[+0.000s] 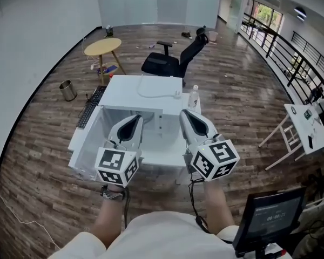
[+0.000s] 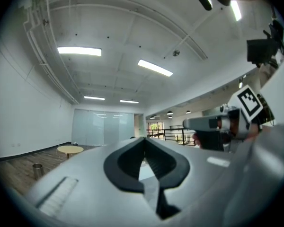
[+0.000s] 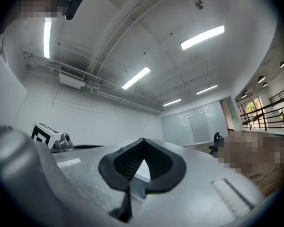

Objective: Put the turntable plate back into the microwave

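Wht table (image 1: pixel 76 147), wood flr (image 1: pixel 38 166)

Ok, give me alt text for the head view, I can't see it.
The left gripper and right gripper are held side by side, shut and empty, pointing at a white boxy unit, probably the microwave. A bottle stands at its right and a keyboard lies at its left, with an office chair behind. No turntable plate is visible.

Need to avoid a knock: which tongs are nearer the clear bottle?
Right. The right tongs point just short of the bottle; the left tongs are farther off to its left.
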The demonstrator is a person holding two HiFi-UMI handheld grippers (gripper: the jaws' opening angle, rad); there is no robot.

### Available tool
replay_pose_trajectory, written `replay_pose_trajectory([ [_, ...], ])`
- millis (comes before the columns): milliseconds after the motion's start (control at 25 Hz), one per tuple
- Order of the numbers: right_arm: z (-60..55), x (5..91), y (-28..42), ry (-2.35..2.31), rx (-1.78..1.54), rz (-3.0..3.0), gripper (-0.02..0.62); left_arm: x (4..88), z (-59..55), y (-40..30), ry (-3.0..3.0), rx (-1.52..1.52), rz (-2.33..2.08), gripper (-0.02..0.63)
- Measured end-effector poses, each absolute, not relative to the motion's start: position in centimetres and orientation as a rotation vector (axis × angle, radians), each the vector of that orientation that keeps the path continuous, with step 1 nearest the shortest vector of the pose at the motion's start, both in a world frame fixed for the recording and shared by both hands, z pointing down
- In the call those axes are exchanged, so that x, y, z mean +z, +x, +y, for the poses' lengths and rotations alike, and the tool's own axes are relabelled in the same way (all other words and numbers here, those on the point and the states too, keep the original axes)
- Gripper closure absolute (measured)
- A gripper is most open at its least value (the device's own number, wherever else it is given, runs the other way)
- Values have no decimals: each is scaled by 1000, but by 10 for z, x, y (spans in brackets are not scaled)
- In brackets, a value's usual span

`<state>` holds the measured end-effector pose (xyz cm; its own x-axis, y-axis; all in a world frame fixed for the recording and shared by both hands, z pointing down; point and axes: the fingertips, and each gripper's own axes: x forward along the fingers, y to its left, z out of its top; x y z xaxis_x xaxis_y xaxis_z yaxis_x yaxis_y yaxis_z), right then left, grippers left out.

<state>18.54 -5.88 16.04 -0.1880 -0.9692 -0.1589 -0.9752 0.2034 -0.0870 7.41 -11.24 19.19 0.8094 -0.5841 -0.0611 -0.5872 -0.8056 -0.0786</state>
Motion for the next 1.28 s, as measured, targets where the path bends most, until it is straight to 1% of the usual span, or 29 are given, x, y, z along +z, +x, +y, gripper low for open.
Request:
replay_pose_trajectory([
  [400, -54, 167, 193, -1869, 38, 2305, 594, 207, -107, 78, -2926, 48, 916, 598],
  [800, -32, 173, 185, -1872, 17, 2276, 594, 202, -92, 67, -2882, 70, 898, 598],
  [1280, 1, 160, 176, -1956, 75, 2229, 594, 186, -67, 43, -2863, 75, 848, 598],
])
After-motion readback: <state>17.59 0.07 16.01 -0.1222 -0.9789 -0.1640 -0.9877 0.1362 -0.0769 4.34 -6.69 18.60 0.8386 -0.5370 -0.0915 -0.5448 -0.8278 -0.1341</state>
